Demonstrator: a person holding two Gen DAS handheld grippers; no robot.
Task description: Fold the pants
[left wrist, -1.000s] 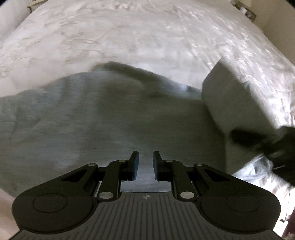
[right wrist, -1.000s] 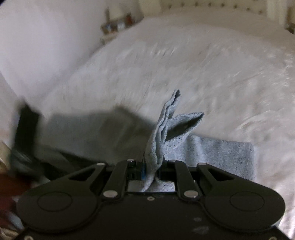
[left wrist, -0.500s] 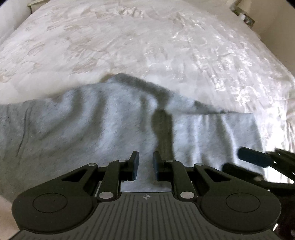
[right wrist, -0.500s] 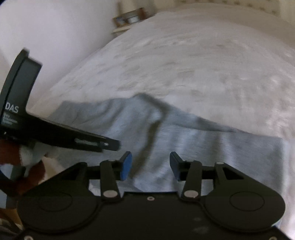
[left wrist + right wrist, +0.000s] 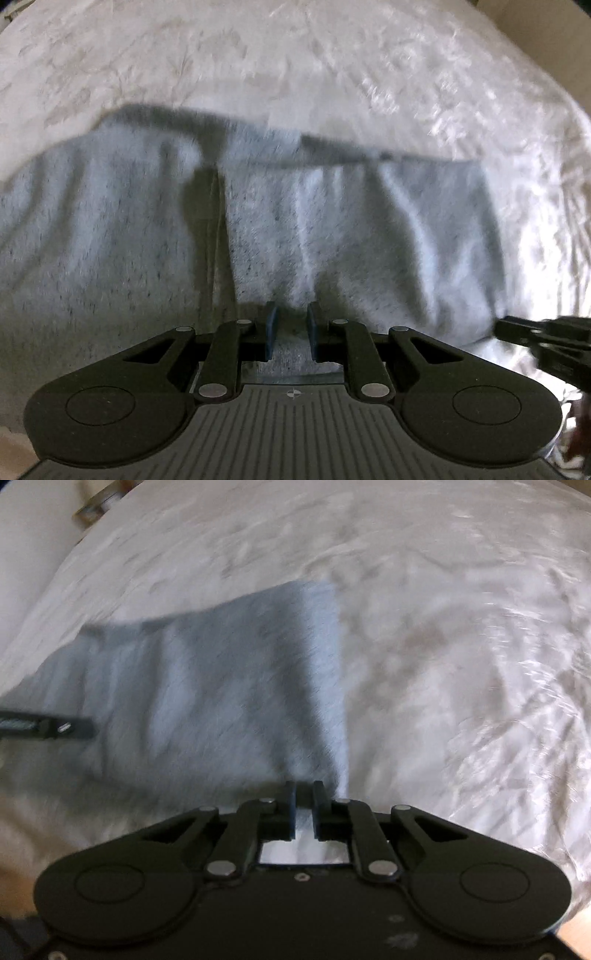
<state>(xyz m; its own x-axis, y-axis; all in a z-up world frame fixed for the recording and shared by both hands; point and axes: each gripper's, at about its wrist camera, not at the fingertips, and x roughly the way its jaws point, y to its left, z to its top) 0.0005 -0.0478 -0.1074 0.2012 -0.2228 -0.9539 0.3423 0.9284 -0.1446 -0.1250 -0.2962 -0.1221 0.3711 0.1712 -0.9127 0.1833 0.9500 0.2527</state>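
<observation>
L tool point(image 5: 290, 330): fingers nearly together, narrow slot between pads, grey cloth showing in the slot. Reads as clamped on near hem of the pants point(image 5: 258, 229), though blur means I can't be sure the pads bite. R tool point(image 5: 304, 808): same posture, slot even narrower, pale cloth visible between pads; judged gripping the near edge at the right-hand corner of the pants point(image 5: 221, 686).

Outward from L tool: cloth spreads away and to both sides, flat on the bed point(image 5: 332, 66), wrinkles running fore-aft. A dark seam or crease line runs away from the tool just left of centre. Far edge lies roughly crosswise to the view. R tool's tip point(image 5: 535, 332) enters at lower right, just beside the cloth's right end.

Outward from R tool: right end of the cloth runs straight away from the fingers; everything else lies to the left. Bedspread point(image 5: 461, 664) only on the right. L tool tip point(image 5: 48, 727) shows at far left, over the cloth.

Key relation: long axis of pants runs L–R across both tools, both at the same near long edge, L approx mid-length, R at the end. Judgement: next move prob. lifts the near edge and carries it away toward the far edge, so both tools need to travel parallel, same pace, else the fold skews.

Frames motion-blurred; fine detail n/a.
</observation>
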